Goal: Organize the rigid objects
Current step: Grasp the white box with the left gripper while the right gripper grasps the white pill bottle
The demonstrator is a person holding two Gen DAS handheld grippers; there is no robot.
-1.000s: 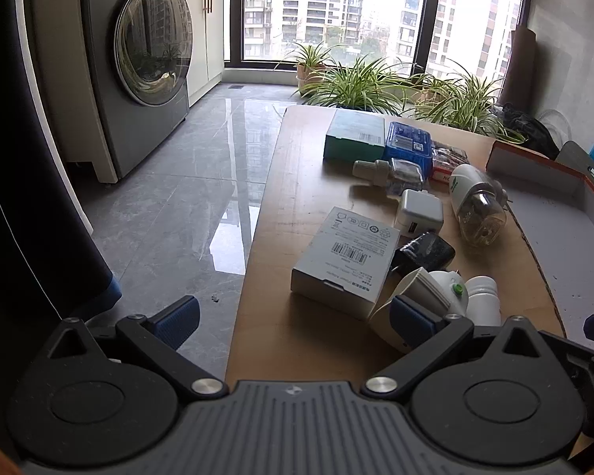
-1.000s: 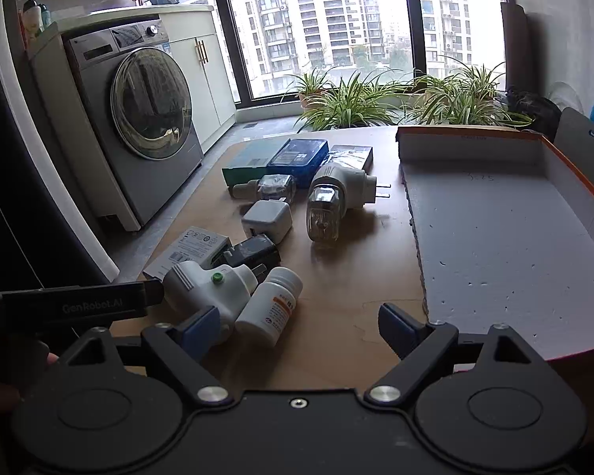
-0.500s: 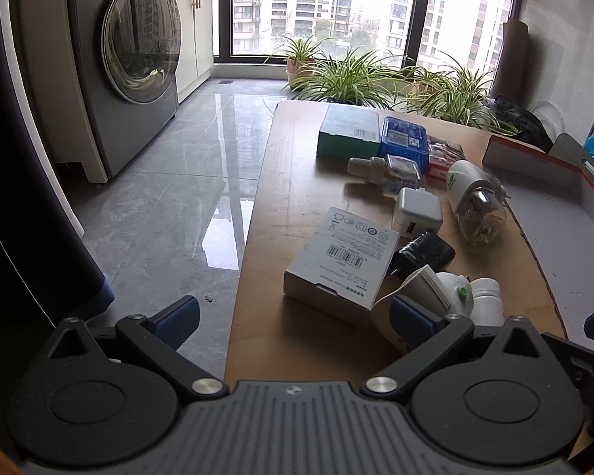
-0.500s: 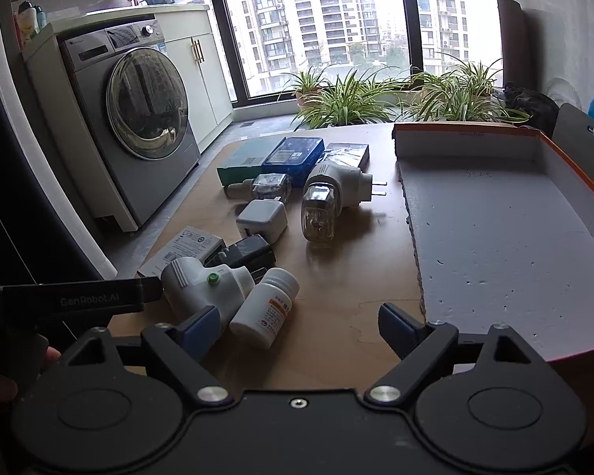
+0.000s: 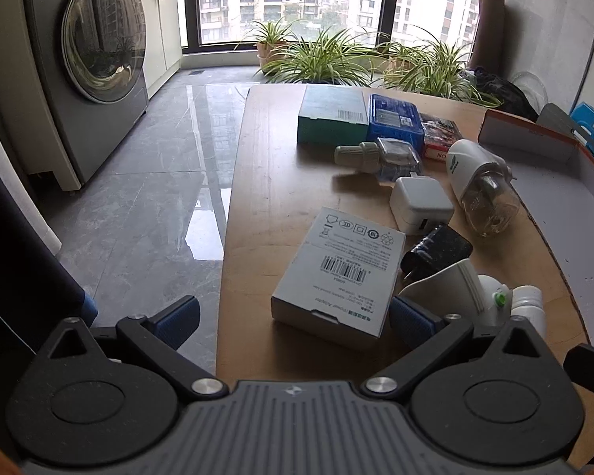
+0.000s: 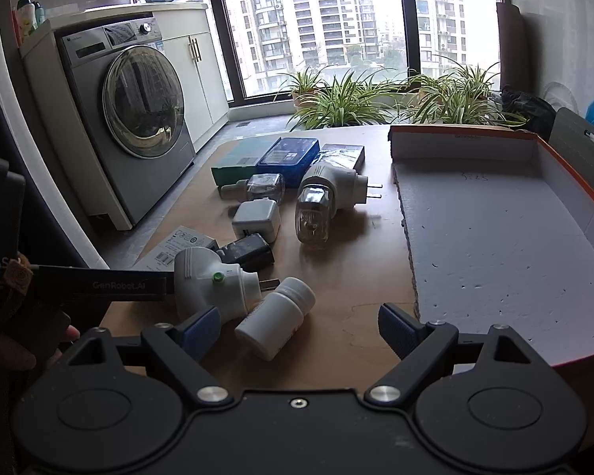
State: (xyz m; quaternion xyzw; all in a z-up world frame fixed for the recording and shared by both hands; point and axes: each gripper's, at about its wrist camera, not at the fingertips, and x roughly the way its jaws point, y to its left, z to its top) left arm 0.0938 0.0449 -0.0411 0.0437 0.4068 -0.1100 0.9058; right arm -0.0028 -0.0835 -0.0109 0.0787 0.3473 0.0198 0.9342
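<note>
Both grippers hovered level at the near edge of the wooden table [image 5: 257, 206], jaws spread wide and holding nothing. The left gripper [image 5: 293, 314] sat at the near left corner, its blue pads either side of a grey rectangular adapter box [image 5: 338, 273]. The right gripper [image 6: 299, 326] faced a small white pill bottle [image 6: 275, 322] lying on its side, touching a white plug-in night light [image 6: 208, 283]. Beyond lay a black charger [image 6: 249, 253], a white cube charger [image 6: 257, 219] and a clear-bottled plug-in vaporiser [image 6: 316, 202]. Along the right edge stood an open orange-rimmed cardboard box [image 6: 495, 245].
</note>
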